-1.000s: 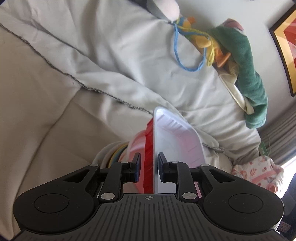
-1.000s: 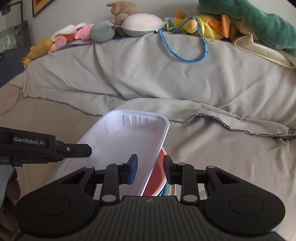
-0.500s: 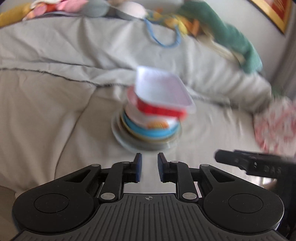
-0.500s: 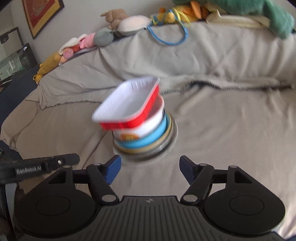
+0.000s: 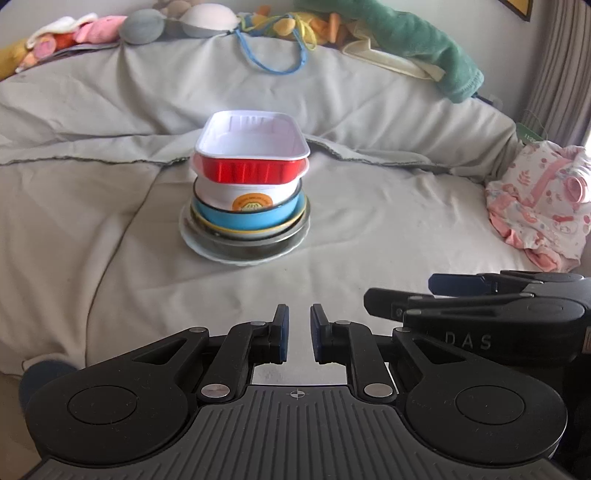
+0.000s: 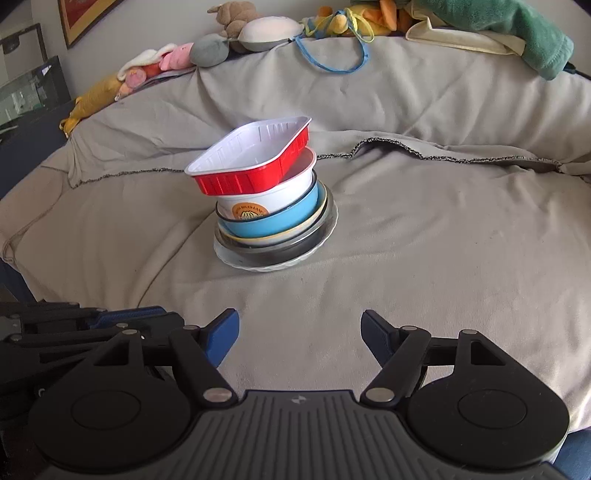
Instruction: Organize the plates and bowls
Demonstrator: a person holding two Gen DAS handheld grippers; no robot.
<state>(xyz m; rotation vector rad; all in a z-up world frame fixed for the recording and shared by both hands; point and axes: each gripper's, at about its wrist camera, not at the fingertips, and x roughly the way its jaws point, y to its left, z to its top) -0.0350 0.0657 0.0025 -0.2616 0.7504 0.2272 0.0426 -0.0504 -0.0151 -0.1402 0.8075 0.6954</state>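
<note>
A stack of dishes stands on the grey bedcover. On top lies a red foil tray with a white inside, slightly tilted in the right wrist view. Below it come a white bowl, a blue bowl and a clear glass plate at the base. My left gripper is shut with nothing in it, well short of the stack. My right gripper hangs beside it; its jaws are opening, nothing between them. Each gripper shows in the other's view: the right, the left.
A pink patterned cloth lies at the right on the cover. Plush toys, a green towel and a blue cord line the raised back edge. A framed picture hangs on the wall at far left.
Both grippers let go of the red tray and drew back from the stack. The tray now rests on the white bowl. The right jaws spread wide; the left wrist rolled level.
</note>
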